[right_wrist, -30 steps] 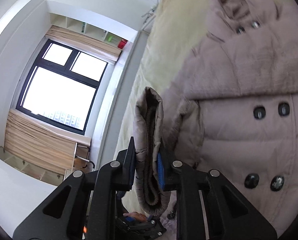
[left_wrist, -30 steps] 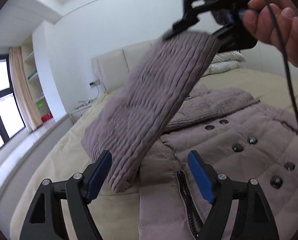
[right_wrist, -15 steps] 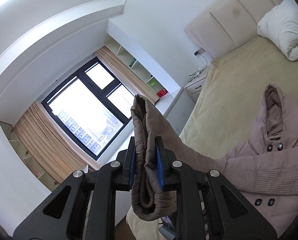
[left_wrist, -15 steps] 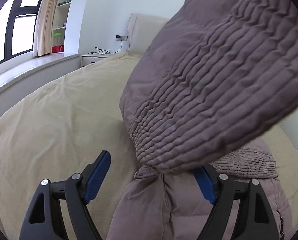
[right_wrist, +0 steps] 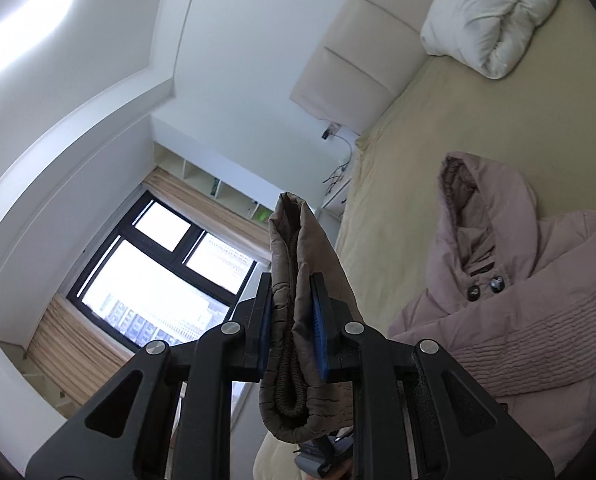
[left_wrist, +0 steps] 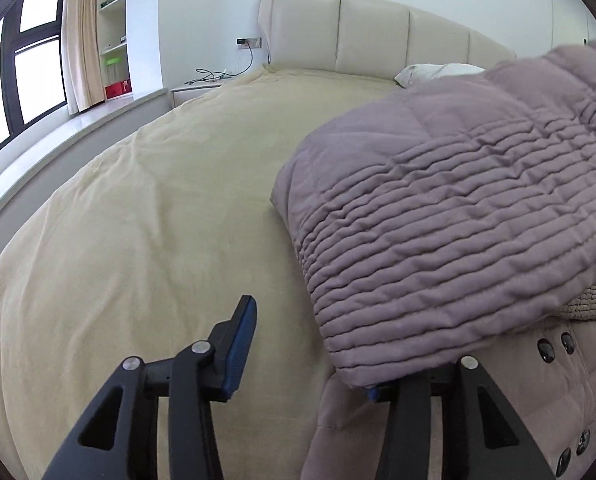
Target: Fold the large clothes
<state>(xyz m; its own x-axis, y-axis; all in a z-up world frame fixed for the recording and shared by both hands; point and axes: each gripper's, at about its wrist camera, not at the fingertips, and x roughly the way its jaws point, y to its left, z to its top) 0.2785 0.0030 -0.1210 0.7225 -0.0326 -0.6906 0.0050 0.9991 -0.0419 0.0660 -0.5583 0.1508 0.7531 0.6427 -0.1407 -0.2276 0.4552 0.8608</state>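
A mauve padded coat (right_wrist: 538,320) with dark buttons and a hood lies on the beige bed. My right gripper (right_wrist: 293,324) is shut on the cuff of its sleeve (right_wrist: 289,320) and holds it raised above the bed. In the left wrist view the ribbed sleeve (left_wrist: 458,216) hangs lifted across the right side, over the coat's body (left_wrist: 538,400). My left gripper (left_wrist: 310,348) is open and empty, low over the bed; the sleeve's edge covers its right finger.
The beige bedcover (left_wrist: 157,220) spreads to the left. A padded headboard (left_wrist: 358,32) and a white pillow (right_wrist: 490,12) are at the far end. A window ledge (left_wrist: 57,136), curtains and shelves run along the left wall.
My right gripper has carried the sleeve further up and to the right. In the left wrist view the sleeve has shifted rightward, uncovering more bed, and the view has turned toward the headboard.
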